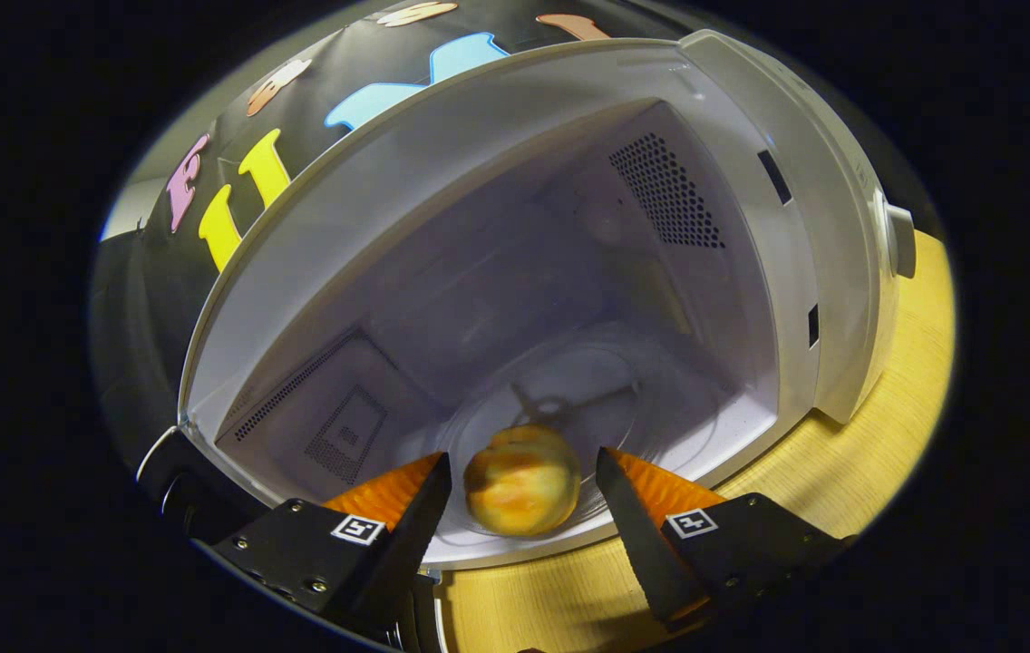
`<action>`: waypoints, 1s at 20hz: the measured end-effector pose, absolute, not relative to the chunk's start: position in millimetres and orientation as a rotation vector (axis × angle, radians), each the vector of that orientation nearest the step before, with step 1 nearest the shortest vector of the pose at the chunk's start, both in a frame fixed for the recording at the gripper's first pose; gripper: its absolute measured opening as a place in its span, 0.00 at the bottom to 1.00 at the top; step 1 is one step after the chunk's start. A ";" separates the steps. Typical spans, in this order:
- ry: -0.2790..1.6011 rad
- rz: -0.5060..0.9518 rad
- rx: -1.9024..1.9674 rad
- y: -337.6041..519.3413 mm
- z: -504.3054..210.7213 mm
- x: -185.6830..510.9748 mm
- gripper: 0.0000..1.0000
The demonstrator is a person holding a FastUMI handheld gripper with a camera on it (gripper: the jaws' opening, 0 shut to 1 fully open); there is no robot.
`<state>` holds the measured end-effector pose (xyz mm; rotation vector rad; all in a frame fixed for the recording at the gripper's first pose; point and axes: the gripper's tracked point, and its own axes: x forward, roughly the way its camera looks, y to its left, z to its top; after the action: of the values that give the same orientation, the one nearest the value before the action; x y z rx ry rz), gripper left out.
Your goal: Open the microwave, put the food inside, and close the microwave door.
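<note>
Gripper view, open microwave (515, 163), apple (522, 479) on glass turntable (660, 399), hand-held gripper (524, 481) spread open around it, untouching.

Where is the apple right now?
In the gripper view, the apple sits on the glass plate near the front of the open microwave, between the open tongs, untouched by either finger.

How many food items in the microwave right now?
1: an apple on the glass turntable near the front of the microwave cavity, between the open tongs, neither finger touching it. Nothing else visible inside.
</note>
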<state>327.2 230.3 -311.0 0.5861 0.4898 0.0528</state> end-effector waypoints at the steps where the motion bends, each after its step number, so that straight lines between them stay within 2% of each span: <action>1: 0.498 0.054 0.579 229.9 -312.0 324.7 0.97; 9: 0.420 0.139 0.424 221.8 -246.8 277.1 0.97; 20: 0.254 0.224 0.271 213.6 -130.6 153.8 0.97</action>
<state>153.8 213.6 -130.6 0.2712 0.2542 0.2244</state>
